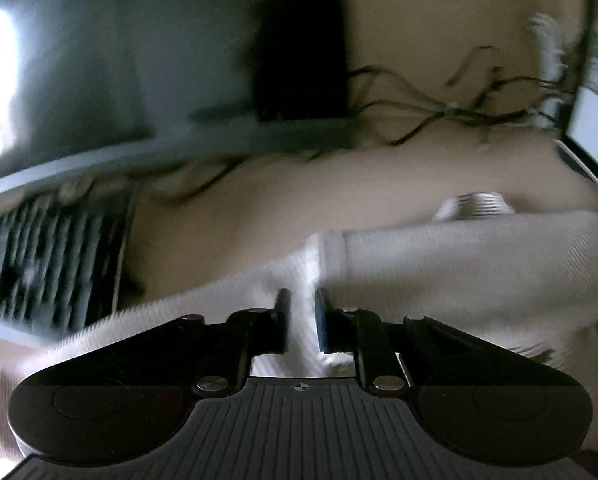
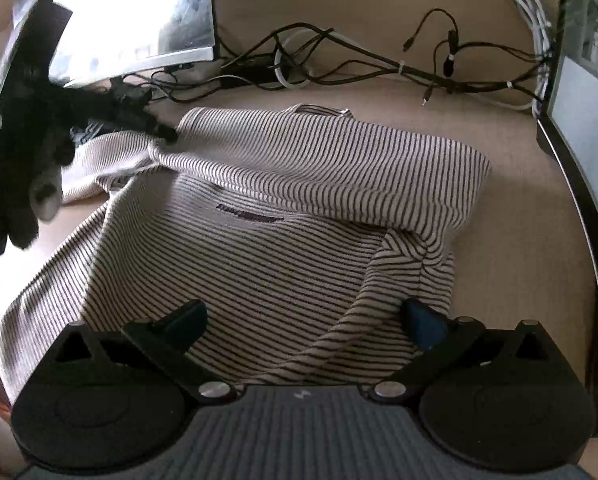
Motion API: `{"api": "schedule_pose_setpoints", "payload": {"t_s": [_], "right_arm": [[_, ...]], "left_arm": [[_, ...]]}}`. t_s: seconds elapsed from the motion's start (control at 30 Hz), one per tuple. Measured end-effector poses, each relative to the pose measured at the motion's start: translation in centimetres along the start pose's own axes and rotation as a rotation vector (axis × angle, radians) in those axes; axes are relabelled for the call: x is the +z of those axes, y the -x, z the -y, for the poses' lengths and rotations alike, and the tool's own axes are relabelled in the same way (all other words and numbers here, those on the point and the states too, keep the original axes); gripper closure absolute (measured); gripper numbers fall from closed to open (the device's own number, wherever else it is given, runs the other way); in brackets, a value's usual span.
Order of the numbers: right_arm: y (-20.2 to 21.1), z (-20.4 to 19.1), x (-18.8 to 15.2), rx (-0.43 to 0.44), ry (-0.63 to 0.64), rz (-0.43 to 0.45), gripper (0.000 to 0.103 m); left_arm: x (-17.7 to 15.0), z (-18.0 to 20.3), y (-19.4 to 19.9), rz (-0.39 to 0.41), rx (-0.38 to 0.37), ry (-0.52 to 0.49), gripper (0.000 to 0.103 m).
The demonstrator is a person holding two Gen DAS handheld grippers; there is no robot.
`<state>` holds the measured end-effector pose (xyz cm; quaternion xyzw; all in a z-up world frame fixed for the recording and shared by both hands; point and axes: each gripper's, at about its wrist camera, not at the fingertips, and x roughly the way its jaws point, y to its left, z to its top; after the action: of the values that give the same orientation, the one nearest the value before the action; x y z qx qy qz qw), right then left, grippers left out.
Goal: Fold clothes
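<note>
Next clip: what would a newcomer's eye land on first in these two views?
The striped shirt dominates, spread half-folded across the beige desk, with the right hand-held gripper open above its near edge. At its far left corner, the left hand-held gripper pinches a fold of the fabric. Behind lie tangled cables and a bright monitor at upper left.

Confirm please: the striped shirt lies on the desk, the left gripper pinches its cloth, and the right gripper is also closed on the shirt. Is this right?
Not quite. In the right wrist view the right gripper stands wide open over the striped shirt, gripping nothing. The rest holds: the shirt lies on the desk, and the left gripper pinches its cloth.
</note>
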<state>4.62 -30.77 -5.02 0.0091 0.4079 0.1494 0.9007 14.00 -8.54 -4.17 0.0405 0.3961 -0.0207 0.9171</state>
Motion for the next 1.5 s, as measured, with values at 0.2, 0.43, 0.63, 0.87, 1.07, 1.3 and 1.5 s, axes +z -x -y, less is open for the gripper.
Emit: {"api": "schedule_pose_setpoints", "payload": {"t_s": [0.2,0.43,0.63,0.87,1.07,1.3,1.5], "right_arm": [[1.1,0.9,1.3,-0.004,-0.063,0.058,0.0],[-0.1,1.3,4.1,-0.015,-0.09,0.125,0.024],[-3.4,2.2,4.4,-0.014,-0.098,0.053,0.026],[-3.3,2.5,3.9,0.007,-0.054,0.049,0.025],[-2.4,1.2,3.2,-0.037,-0.035,0.062,0.023],[0.9,-0.1,0.7,0.024,-0.084,0.048,0.015],[0.8,-2.5,-1.8,0.0,-0.103,0.012,0.0]], "left_arm": [[0.6,-1.2,2.7,0.023,-0.099,0.094,0.059],[-0.7,2.1,1.0,-0.047,-0.239,0.056,0.035],[-2.0,2.5,0.5,-0.089,-0.243,0.075,0.032],[-3.4,2.3,2.0,-0.097,-0.232,0.09,0.032],[-3.6,2.0,2.2,-0.093,-0.259,0.071,0.021],[-3.8,2.1,2.2,-0.083,-0.285,0.04,0.013],[-4.0,-0.2,5.0,-0.047,-0.292,0.134,0.013]]}}
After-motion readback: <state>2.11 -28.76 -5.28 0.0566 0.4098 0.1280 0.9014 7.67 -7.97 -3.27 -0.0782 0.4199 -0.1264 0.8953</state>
